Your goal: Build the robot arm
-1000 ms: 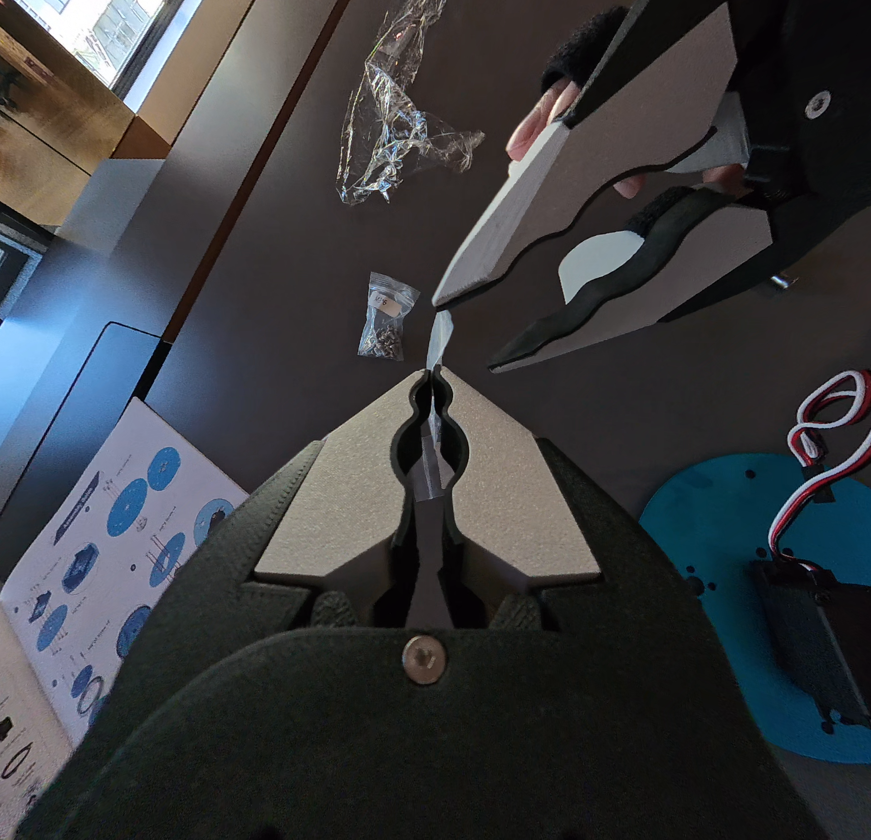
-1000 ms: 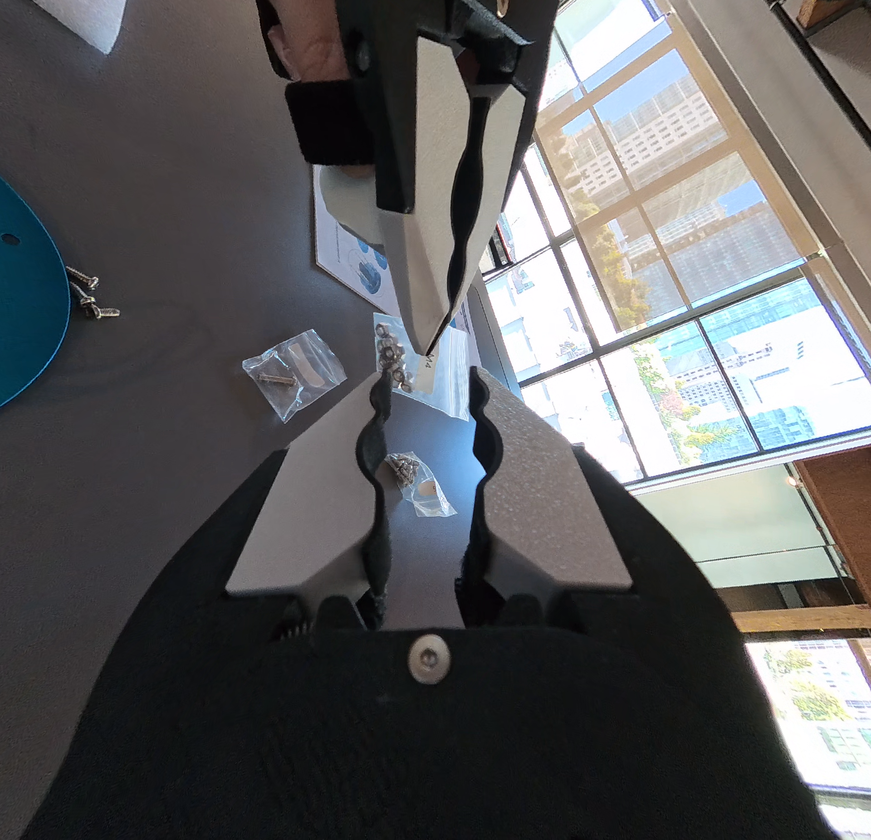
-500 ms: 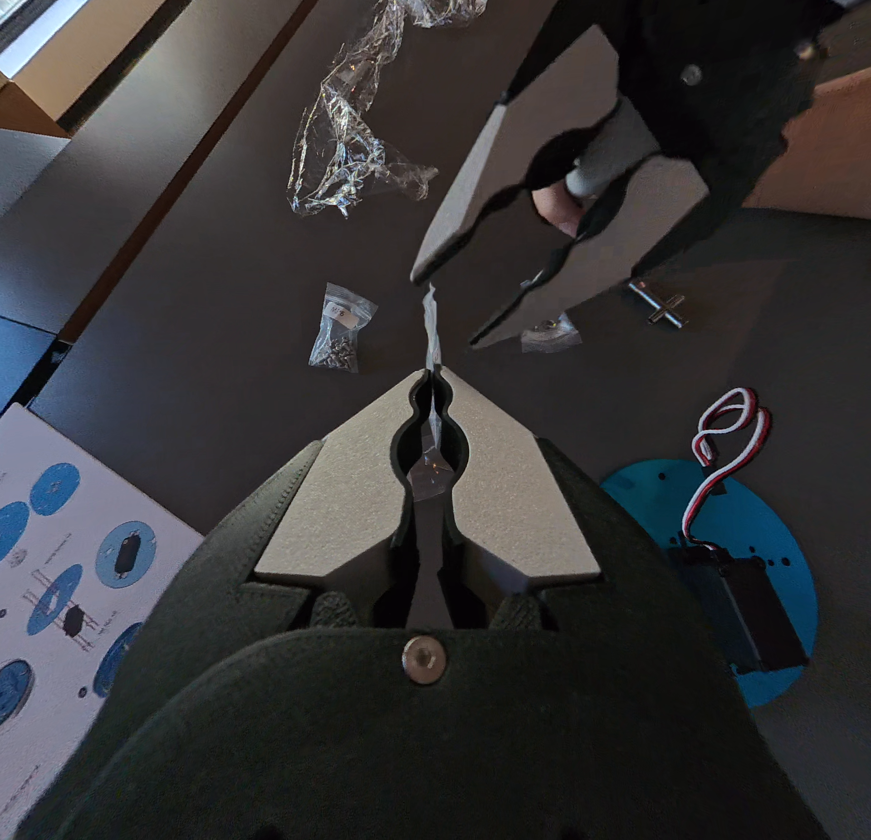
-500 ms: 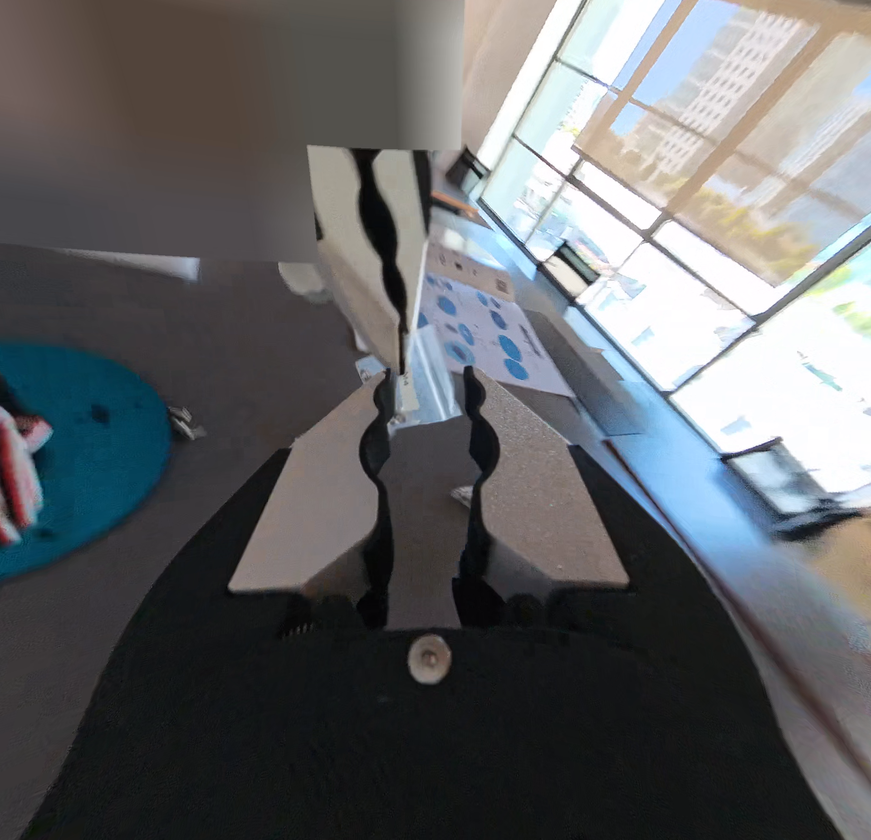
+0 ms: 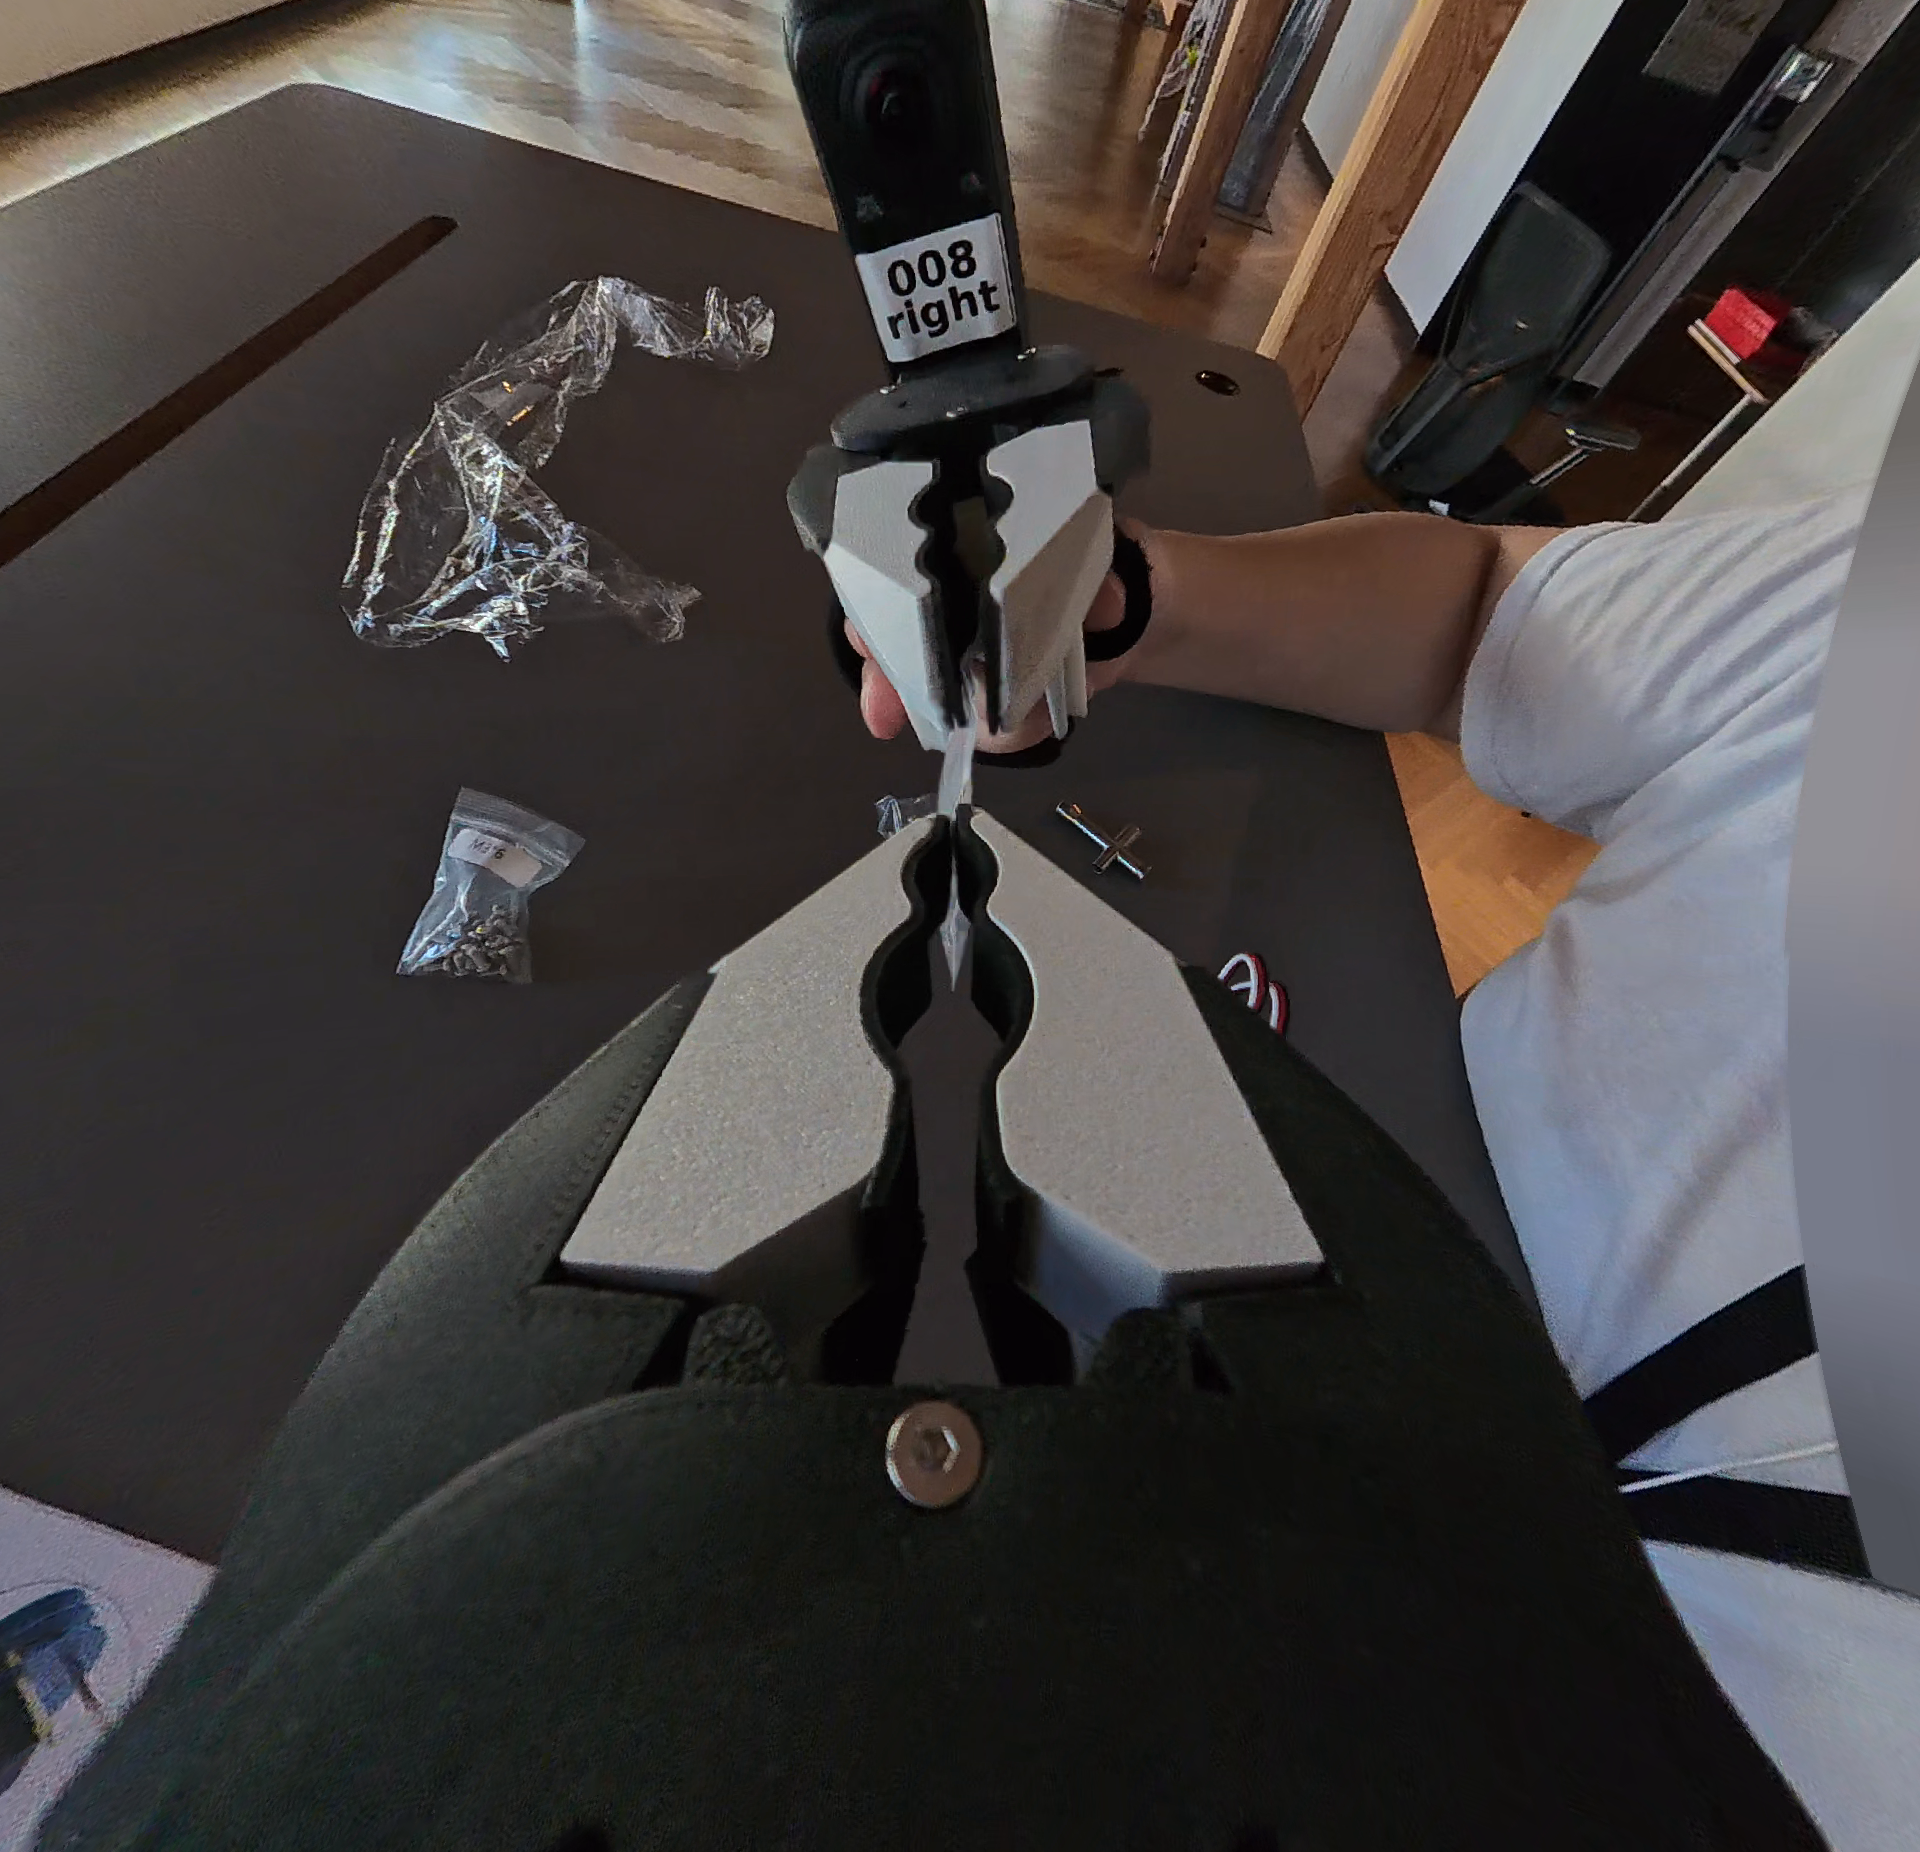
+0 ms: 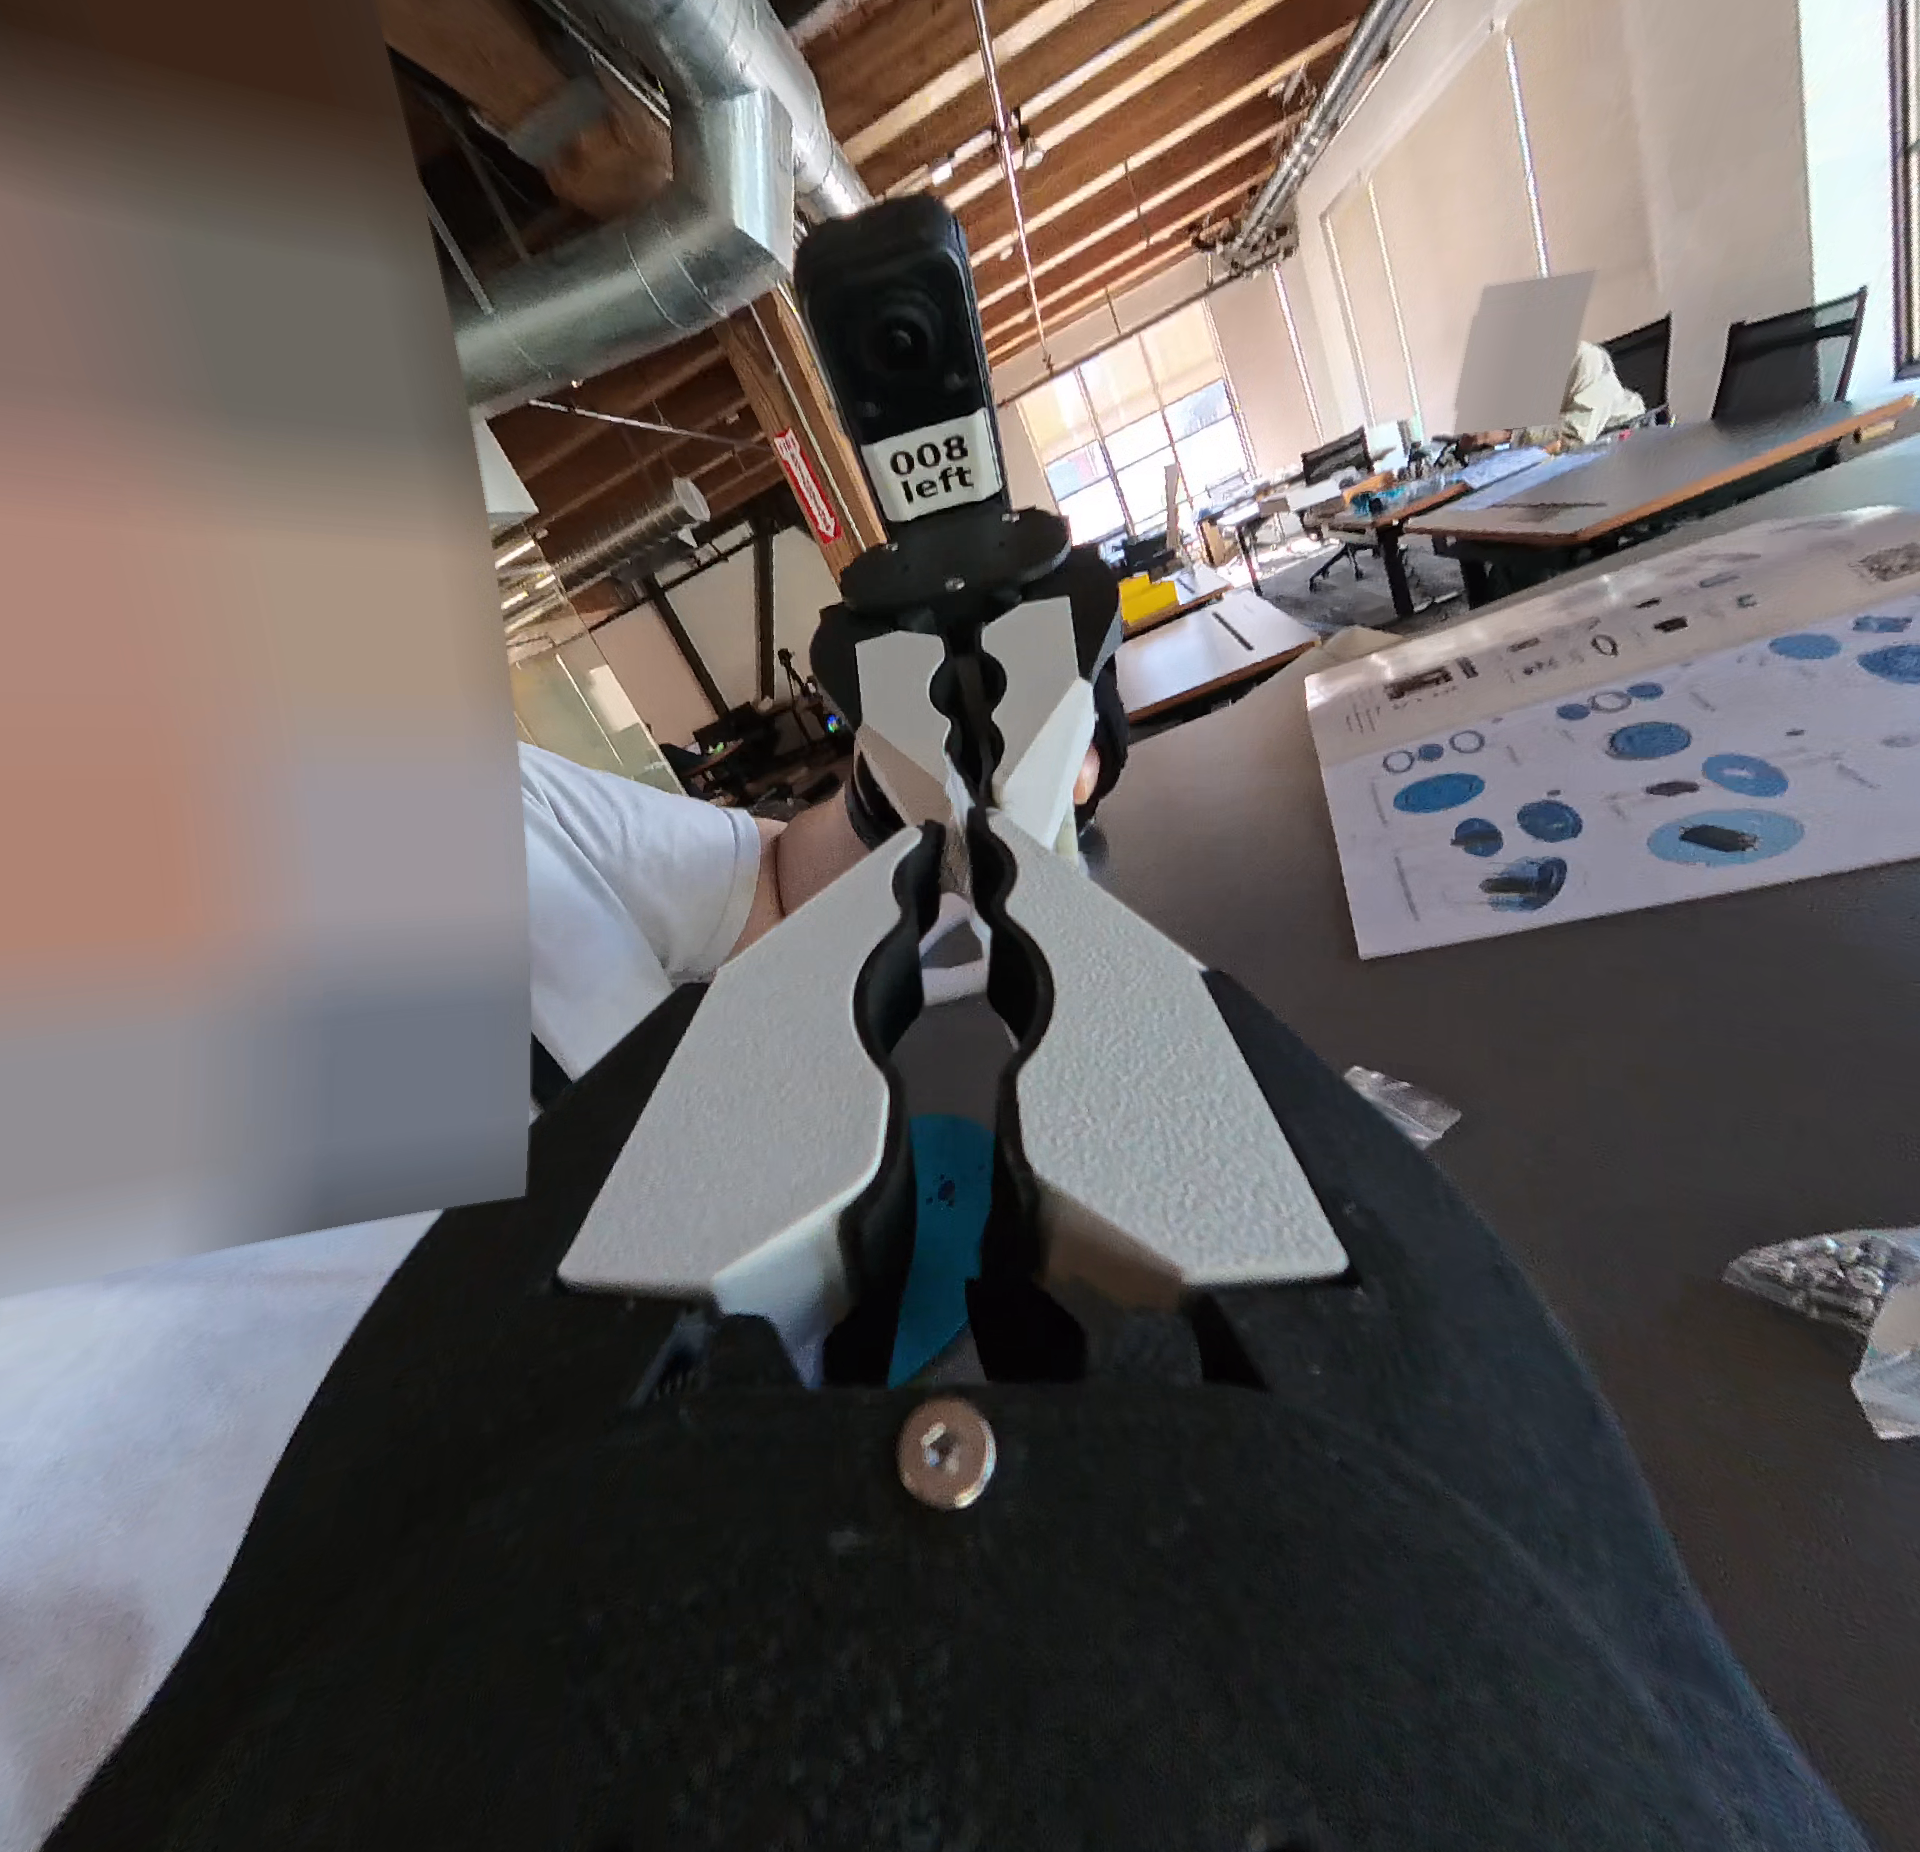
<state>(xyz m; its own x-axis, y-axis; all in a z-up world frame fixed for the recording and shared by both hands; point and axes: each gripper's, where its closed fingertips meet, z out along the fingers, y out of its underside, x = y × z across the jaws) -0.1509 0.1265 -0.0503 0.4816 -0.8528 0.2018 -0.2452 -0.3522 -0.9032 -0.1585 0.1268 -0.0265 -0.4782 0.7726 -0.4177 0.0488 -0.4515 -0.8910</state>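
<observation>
My left gripper (image 5: 954, 823) is shut on a small clear plastic bag (image 5: 956, 768), seen edge-on as a thin pale strip above the dark table (image 5: 260, 763). My right gripper (image 5: 966, 727) faces it tip to tip, and its fingers are closed on the bag's other end. In the right wrist view my right gripper (image 6: 951, 831) pinches the bag (image 6: 958, 800) at its tips, with the left gripper (image 6: 975, 779) just beyond. The bag is stretched between the two grippers. What is inside it is hidden.
On the table lie crumpled clear wrap (image 5: 520, 483), a small bag of screws (image 5: 483, 893), a metal cross-shaped tool (image 5: 1107, 846), red and white wires (image 5: 1257, 992), a teal disc (image 6: 940, 1241) and a printed sheet (image 6: 1610, 763). A person's arm (image 5: 1299, 607) crosses the right side. Both grippers' tips are close together, under 4 cm apart.
Both grippers have tilted up from looking down at the table to facing each other. The right gripper, open before, has closed on the free end of the bag held by the left.
</observation>
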